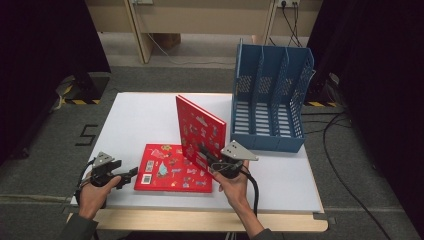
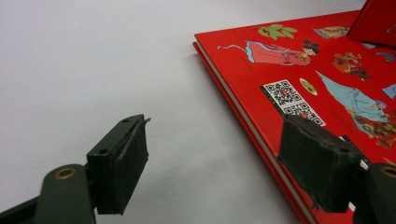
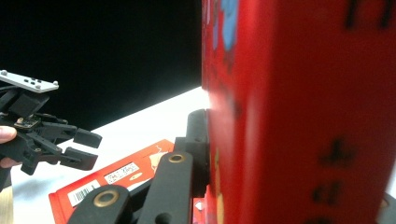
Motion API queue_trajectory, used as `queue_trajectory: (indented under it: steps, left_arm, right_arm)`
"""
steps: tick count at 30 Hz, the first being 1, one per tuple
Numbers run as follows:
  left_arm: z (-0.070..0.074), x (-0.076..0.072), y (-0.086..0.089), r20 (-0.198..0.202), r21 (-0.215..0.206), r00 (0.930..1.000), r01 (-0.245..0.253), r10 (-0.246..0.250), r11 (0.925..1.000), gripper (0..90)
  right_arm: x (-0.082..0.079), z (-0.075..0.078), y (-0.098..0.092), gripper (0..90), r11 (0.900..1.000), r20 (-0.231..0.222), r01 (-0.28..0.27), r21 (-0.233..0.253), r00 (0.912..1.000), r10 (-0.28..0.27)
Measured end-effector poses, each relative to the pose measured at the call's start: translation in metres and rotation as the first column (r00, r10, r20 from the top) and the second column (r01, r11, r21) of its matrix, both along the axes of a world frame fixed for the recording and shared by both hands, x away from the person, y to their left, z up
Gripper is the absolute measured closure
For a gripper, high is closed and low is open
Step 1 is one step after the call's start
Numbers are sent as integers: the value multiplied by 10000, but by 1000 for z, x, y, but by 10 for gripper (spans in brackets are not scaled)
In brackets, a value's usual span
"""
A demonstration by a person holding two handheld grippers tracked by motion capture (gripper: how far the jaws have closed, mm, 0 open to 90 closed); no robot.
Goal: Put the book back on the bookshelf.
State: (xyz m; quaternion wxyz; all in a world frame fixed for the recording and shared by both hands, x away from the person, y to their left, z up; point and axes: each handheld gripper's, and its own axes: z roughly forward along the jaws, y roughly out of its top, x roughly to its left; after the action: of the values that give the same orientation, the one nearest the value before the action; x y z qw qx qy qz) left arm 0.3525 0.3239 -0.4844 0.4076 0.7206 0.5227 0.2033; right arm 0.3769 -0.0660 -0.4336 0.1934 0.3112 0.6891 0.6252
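Note:
A red picture book (image 1: 172, 172) lies flat on the white table (image 1: 140, 115) near the front. A second red book (image 1: 200, 131) stands upright on its edge just right of it, with my right gripper (image 1: 209, 161) shut on its near lower corner. In the right gripper view that book's cover (image 3: 299, 102) is close up, and one black finger (image 3: 196, 140) presses against it. My left gripper (image 1: 129, 175) rests open at the flat book's left edge. Its open jaws (image 2: 217, 163) straddle bare table and the corner of the flat book (image 2: 303, 93).
A blue slotted file rack (image 1: 270, 100) stands at the table's back right, its compartments holding nothing. Cables (image 1: 340, 150) trail over the floor to the right. Bare white table lies to the left and behind the books.

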Motion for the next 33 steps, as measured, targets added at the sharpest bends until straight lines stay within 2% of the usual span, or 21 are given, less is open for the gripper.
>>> queue_trajectory:
  steps: [1,3,6,18,25,28,30,33]
  left_arm:
    - [0,0,0,-2,7,10000,-5,5,10000,232]
    - [0,0,0,1,-4,10000,-13,13,10000,232]
    - [0,0,0,2,-2,10000,-5,5,10000,232]
    - [0,0,2,35,8,10000,-63,63,10000,232]
    - [0,0,2,47,31,10000,-87,87,10000,227]
    - [0,0,2,44,29,9999,-132,132,9999,219]
    - [0,0,2,30,63,9999,-148,147,9999,214]
    - [0,0,2,51,60,9997,-230,230,9997,198]
  right_arm:
    - [1,0,0,794,10000,156,11,-59,9999,-10]
    - [0,2,0,794,10000,5,-10,-18,10000,10]
    - [-1,4,-2,794,9999,61,-24,-158,10000,25]
    - [-5,19,-11,795,9996,513,292,-66,9983,-288]
    - [-11,33,-21,795,9990,860,441,82,9953,-447]
    - [-15,38,-27,795,9986,942,522,123,9941,-532]
    - [-18,41,-31,795,9982,844,580,169,9947,-592]
    - [-21,44,-38,796,9976,1024,675,163,9924,-688]
